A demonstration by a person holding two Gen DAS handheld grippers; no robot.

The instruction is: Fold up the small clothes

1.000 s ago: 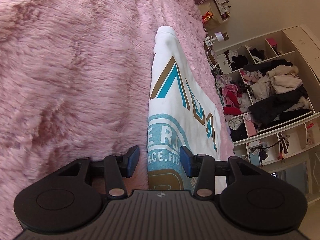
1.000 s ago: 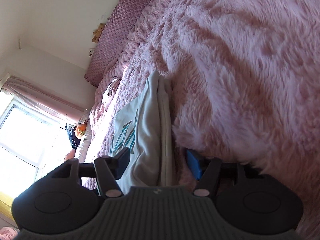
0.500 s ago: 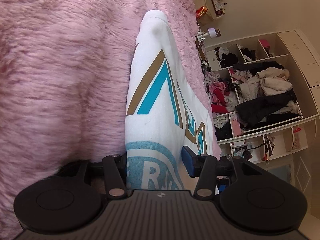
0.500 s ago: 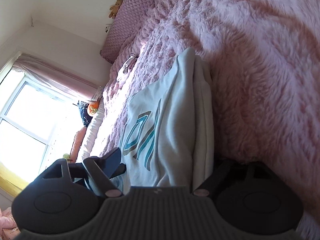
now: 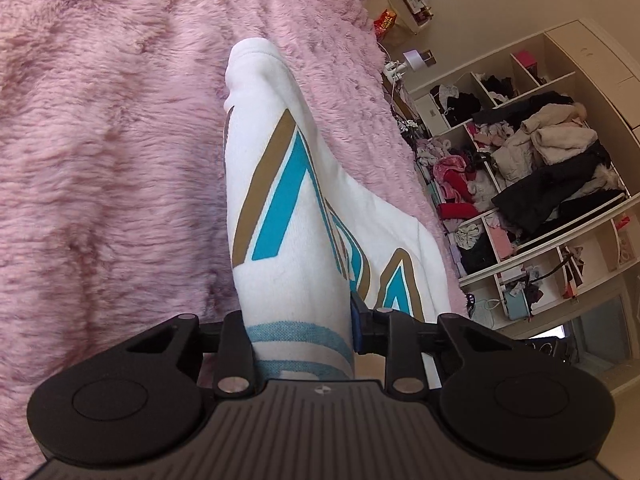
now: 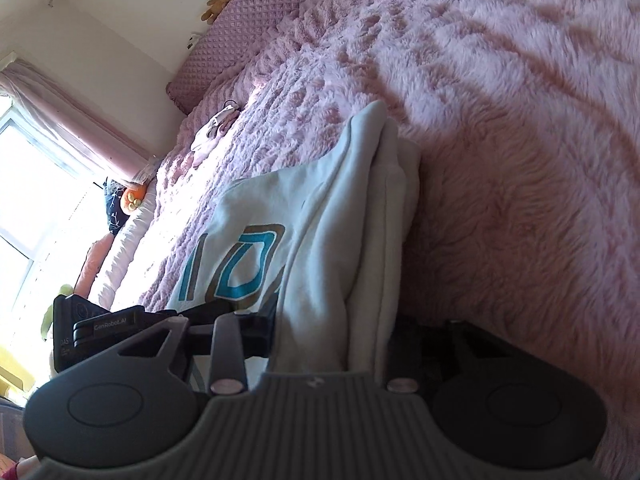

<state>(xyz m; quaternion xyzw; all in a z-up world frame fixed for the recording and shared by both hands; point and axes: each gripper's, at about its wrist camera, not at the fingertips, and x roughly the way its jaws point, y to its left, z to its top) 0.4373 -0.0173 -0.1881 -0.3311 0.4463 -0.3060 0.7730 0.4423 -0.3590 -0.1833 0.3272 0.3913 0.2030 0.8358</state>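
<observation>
A white garment with teal and gold lettering [image 5: 304,216] lies on a fluffy pink bedspread [image 5: 100,140], its near edge raised. My left gripper [image 5: 300,336] is shut on its near edge, cloth bunched between the fingers. In the right wrist view the same garment [image 6: 320,240] shows folded in several layers, and my right gripper [image 6: 332,340] is shut on its thick folded edge. The other gripper's black body [image 6: 96,332] shows at the left beside it.
An open wardrobe shelf unit [image 5: 540,184] stuffed with clothes stands beyond the bed's right side. A quilted pink headboard cushion [image 6: 256,20] and a small pale garment [image 6: 212,128] lie at the far end. A bright window [image 6: 24,200] is at left.
Both grippers moved forward onto the garment's near edge and closed on it. The edge has lifted off the bedspread.
</observation>
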